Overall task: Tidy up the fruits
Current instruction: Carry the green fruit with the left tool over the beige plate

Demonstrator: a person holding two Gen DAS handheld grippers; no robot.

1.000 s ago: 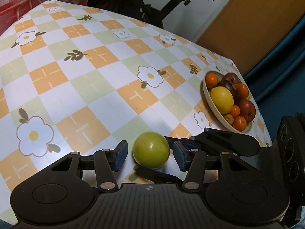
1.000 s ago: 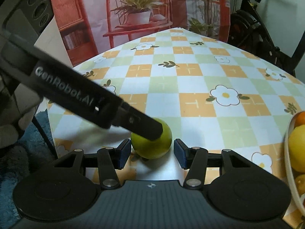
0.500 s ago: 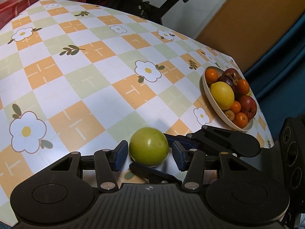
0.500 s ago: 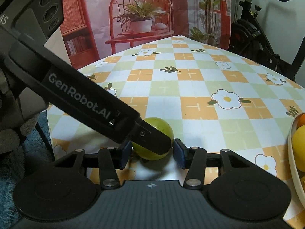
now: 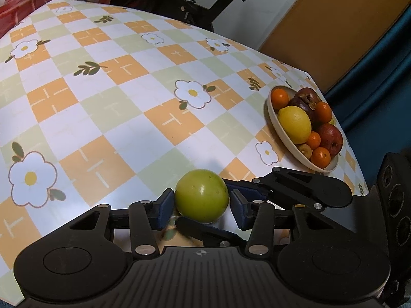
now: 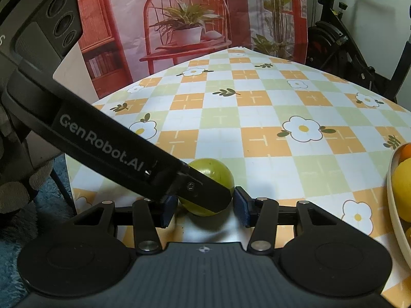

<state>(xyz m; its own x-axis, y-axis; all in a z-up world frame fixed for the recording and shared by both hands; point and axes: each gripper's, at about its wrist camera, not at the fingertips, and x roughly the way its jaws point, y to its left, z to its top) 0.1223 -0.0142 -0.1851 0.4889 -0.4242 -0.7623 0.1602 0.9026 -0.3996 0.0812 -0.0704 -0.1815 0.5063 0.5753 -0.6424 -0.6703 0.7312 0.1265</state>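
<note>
From the left wrist camera, the table (image 5: 115, 102) runs off the frame on the left and the near side. At bottom centre the green fruit (image 5: 201, 195) sits on the cloth between the pads of my left gripper (image 5: 201, 202). Those jaws have just been closing on it. The left pad looks to be against the skin, and a sliver of cloth shows at the other pad, so I read it as not clamped. The underside of the fruit is hidden by a dark finger of the other gripper, which crosses in front.

Further right, near the table edge, a cream bowl (image 5: 272, 114) holds a lemon (image 5: 294, 124), several small oranges, a red apple (image 5: 330, 138), dark purple fruits (image 5: 303, 100) and one small yellowish fruit I cannot identify.

From the right wrist camera, a left gripper finger slants across the fruit and covers its lower half and the left pad of my right gripper (image 6: 204, 206). The right pad is at the skin, but I cannot tell whether this gripper is pinching. At the far right the bowl is cut off by the frame.
</note>
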